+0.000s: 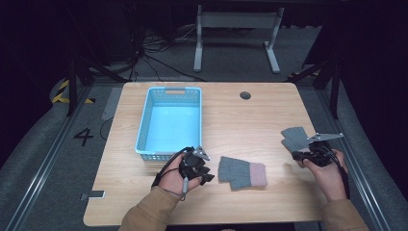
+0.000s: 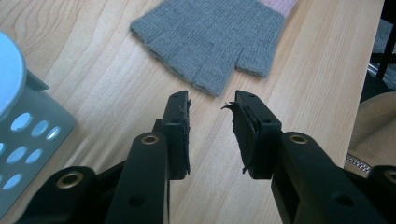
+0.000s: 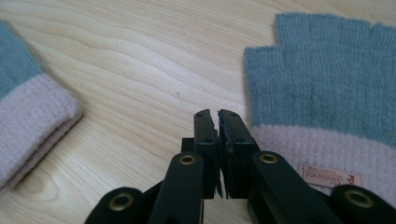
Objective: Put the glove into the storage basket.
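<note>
left gripper (image 2: 211,100): jaws held apart, nothing between, aimed at near glove (image 2: 212,39) on table (image 1: 231,115) | right gripper (image 3: 217,115): jaws nearly closed, nothing gripped, beside far glove (image 3: 327,88)

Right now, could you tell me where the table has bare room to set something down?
The widest bare stretch lies between the blue basket and the glove at the right edge, up to the small round hole. The basket is empty inside too. The near edge is crowded: the left gripper, the middle glove and the right gripper sit there.
</note>
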Available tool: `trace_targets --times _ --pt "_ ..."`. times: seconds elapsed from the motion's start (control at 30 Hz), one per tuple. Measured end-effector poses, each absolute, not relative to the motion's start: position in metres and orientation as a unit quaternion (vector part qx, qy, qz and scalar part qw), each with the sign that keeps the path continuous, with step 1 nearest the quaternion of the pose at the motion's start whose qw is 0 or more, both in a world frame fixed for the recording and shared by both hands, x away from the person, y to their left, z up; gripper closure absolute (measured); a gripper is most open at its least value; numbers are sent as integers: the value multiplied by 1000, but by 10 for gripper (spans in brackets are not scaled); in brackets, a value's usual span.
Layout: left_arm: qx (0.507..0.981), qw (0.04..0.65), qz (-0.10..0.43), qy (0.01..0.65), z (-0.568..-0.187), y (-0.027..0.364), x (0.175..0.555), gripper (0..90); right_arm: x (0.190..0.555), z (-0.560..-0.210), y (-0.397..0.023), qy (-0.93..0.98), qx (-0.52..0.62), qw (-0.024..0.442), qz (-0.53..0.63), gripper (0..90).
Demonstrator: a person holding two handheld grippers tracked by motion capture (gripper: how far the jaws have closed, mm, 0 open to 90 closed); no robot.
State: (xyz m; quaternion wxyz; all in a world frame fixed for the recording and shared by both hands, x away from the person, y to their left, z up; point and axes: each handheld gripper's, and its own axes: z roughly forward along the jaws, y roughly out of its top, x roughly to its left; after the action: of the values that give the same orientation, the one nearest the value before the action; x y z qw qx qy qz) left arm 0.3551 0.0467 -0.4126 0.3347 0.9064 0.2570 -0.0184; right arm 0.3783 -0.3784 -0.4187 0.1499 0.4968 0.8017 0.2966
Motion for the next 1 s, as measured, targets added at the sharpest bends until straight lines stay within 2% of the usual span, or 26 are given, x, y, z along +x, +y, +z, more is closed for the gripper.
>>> trace_targets --times 0.27,0.5,0.63,1.0 --pt "906 335 -19 259 -413 48 354 671 379 -410 -377 797 480 172 323 742" --pt "904 335 -16 267 -412 56 349 670 390 -404 -380 783 485 193 338 600" --pt "900 334 -12 281 -413 67 343 667 402 -403 -383 777 491 203 338 552" --pt "891 334 -6 308 -415 89 334 662 429 -413 -398 767 523 210 306 491"
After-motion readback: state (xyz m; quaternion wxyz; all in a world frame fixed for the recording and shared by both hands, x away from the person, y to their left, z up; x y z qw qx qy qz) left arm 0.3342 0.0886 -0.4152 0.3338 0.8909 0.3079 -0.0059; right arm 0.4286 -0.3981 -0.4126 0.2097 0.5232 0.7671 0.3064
